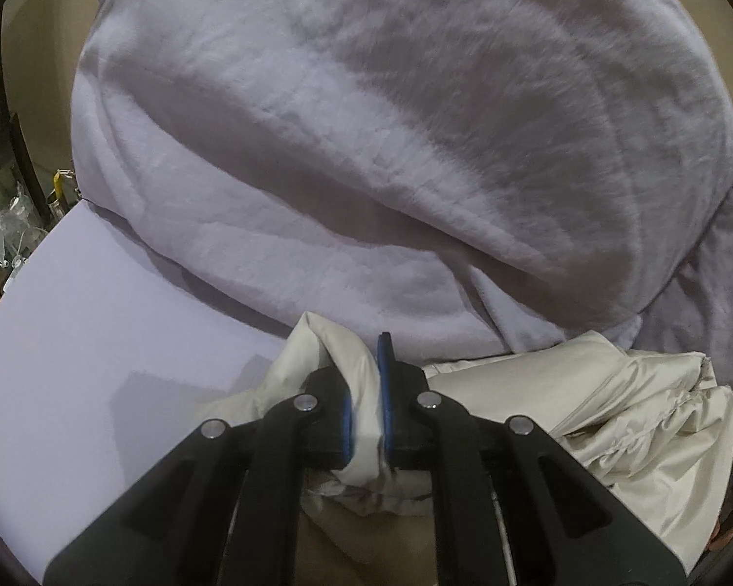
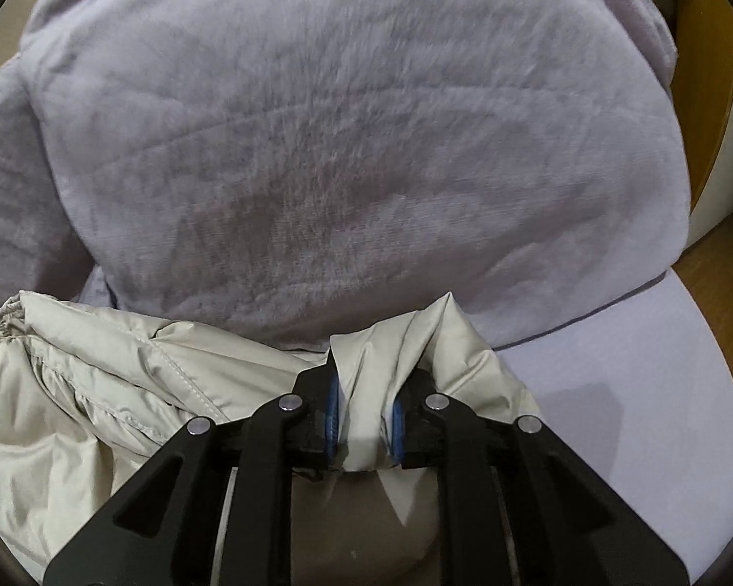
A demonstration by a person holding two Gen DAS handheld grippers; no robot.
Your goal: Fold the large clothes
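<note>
Table [image 1: 73,342], pale top, bare at its left side; shelf clutter beyond the left edge, too small to identify.

Left gripper [image 1: 366,415]: jaws pinched on a bunched ridge of the cream jacket [image 1: 586,415], a shiny, quilted-looking shell. Fabric filled the gap between the blue pads [image 1: 385,390]. The rest of the jacket lay crumpled to the right of the jaws, at the near table edge.

Lavender fleece garment [image 1: 391,146]: heaped in a large mound behind the jacket, taking up most of the table, rumpled, no clean fold edges visible.

Right gripper [image 2: 364,420]: likewise clamped on a gathered peak of the cream jacket [image 2: 97,390], fabric standing up between the pads [image 2: 331,415]. An elasticated cuff or hem showed at far left of this view; which, I could not tell. Lavender fleece garment [image 2: 342,146] filled the view behind; bare table [image 2: 635,390] to the right.

Progress, judged: early. Both tongs held one edge of the jacket, apparently ready to lift and spread it. No fold yet made; the fleece also looked unfolded.
</note>
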